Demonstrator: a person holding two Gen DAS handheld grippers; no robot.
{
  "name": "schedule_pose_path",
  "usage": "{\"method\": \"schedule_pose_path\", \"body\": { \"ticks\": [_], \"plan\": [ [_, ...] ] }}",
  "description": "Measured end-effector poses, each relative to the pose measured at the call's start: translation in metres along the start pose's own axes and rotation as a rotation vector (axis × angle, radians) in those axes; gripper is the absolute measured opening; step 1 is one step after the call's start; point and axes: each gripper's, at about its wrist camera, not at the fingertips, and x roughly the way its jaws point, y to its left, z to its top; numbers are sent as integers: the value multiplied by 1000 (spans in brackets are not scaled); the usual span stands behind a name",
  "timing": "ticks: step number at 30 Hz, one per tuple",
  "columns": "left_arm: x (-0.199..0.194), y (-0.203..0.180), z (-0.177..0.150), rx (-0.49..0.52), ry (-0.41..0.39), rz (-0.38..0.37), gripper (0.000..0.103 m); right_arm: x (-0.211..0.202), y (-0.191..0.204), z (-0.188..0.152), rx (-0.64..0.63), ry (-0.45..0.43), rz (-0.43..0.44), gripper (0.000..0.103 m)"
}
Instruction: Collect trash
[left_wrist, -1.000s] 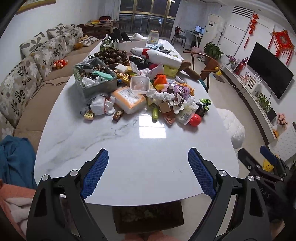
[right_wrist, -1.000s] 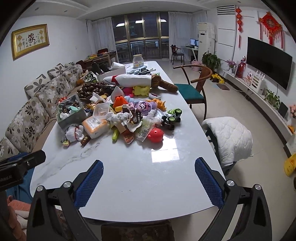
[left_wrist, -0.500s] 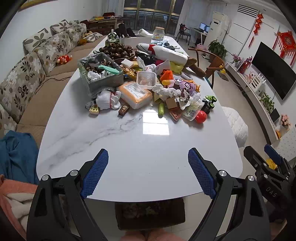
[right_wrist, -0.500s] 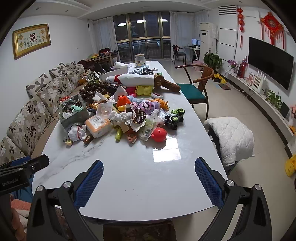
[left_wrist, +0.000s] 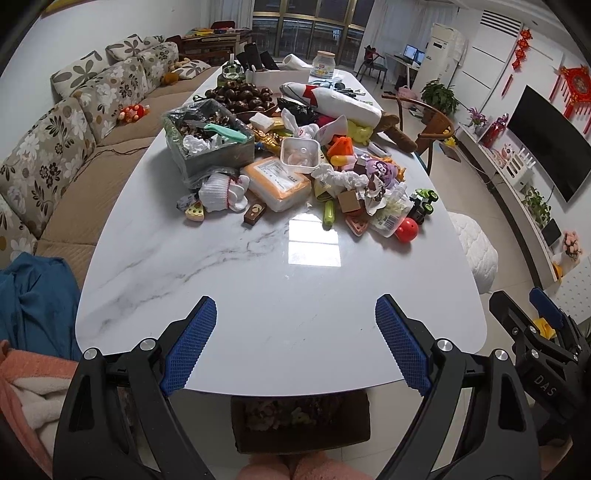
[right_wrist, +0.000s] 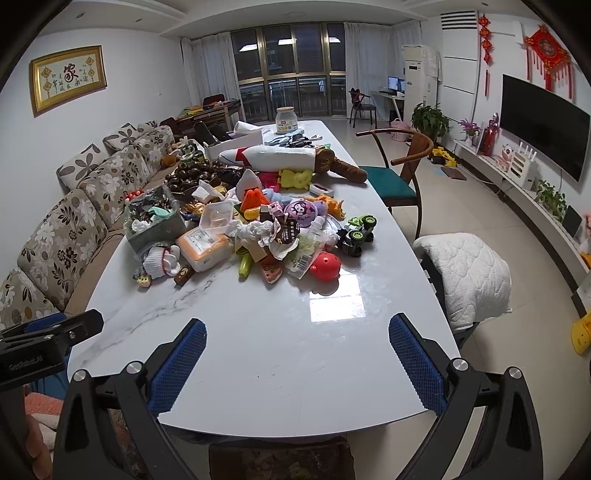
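A pile of mixed toys and trash sits mid-table on the white marble table (left_wrist: 258, 295). It holds crumpled white paper (left_wrist: 338, 177), a torn brown wrapper (right_wrist: 284, 232), an empty clear plastic tub (left_wrist: 300, 152) and an orange-and-white packet (left_wrist: 279, 182). A grey bin lined with a bag (left_wrist: 207, 146) stands at the pile's left and holds scraps; it also shows in the right wrist view (right_wrist: 155, 221). My left gripper (left_wrist: 295, 339) is open and empty above the table's near edge. My right gripper (right_wrist: 295, 362) is open and empty there too, well short of the pile.
Toys lie in the pile: a red ball (left_wrist: 406, 229), a green toy car (right_wrist: 356, 230), a white sock doll (left_wrist: 221, 192). A floral sofa (left_wrist: 55, 147) runs along the left, a wooden chair (right_wrist: 399, 173) and a quilted stool (right_wrist: 469, 273) on the right.
Both grippers have drawn slightly back and up from the table; the pile looks a little farther and more of the near edge shows. Jaws stay open.
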Motion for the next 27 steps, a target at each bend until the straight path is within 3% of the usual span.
{"method": "schedule_pose_path", "body": {
  "ticks": [27],
  "plan": [
    [-1,5,-3,-12,9,7,86,-1,3,-3,-9,8,10,98]
  ]
}}
